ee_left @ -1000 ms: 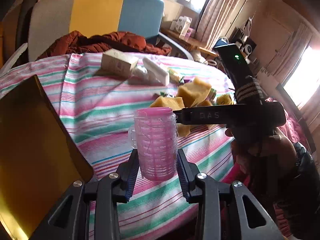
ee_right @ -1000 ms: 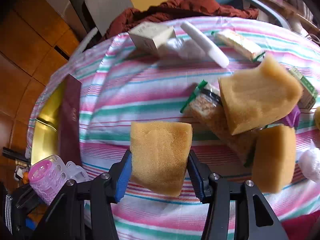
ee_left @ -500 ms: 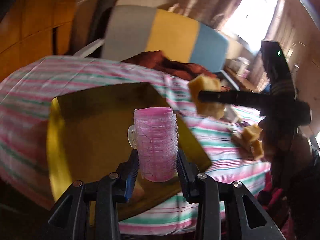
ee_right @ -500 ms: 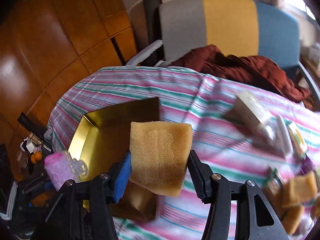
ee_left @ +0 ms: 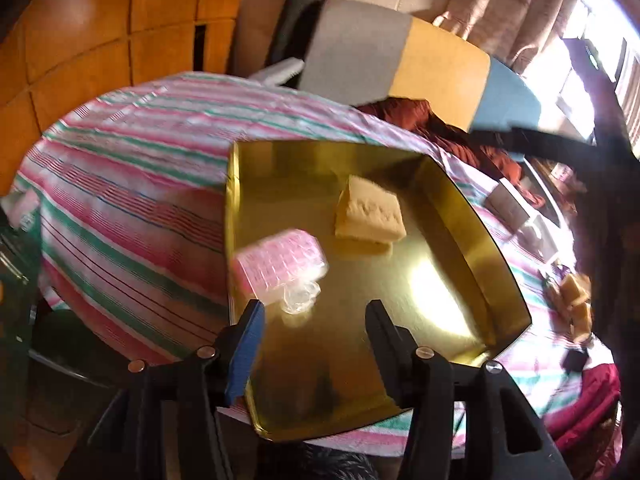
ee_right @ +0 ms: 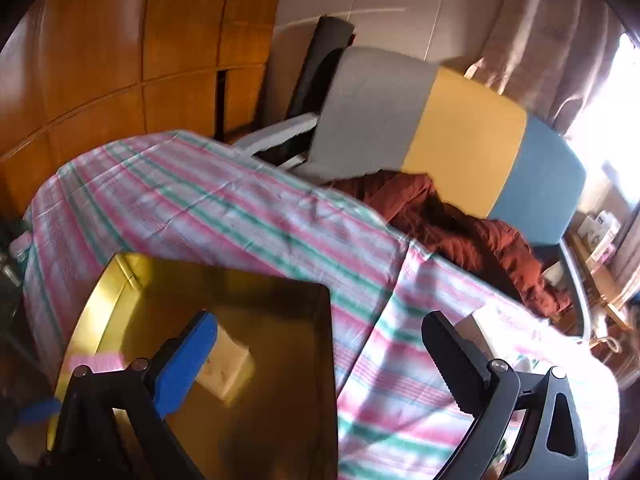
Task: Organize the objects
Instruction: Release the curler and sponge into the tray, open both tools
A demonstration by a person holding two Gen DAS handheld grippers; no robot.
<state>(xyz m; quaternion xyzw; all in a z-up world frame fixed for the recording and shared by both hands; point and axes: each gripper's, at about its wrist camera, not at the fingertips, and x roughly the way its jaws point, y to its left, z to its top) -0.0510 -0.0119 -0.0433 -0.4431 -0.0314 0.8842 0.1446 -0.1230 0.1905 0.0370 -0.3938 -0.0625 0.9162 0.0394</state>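
Pink hair roller (ee_left: pixel 280 268) and sponge (ee_left: pixel 370 212) now lie released in gold tray (ee_left: pixel 472 240); left hand-held gripper (ee_left: pixel 314 328) and right hand-held gripper (ee_right: pixel 320 344) both apart, empty; remaining bench (ee_left: pixel 132 184) items next.

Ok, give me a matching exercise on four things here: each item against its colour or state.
Items:
1. hair roller
2. sponge
3. tray
4. left gripper

Descriptions:
A. gold, on the striped cloth
B. open, holding nothing
C. pink, lying near the tray's left rim
D. yellow, lying further in on the tray

Pairs: 1-C, 2-D, 3-A, 4-B
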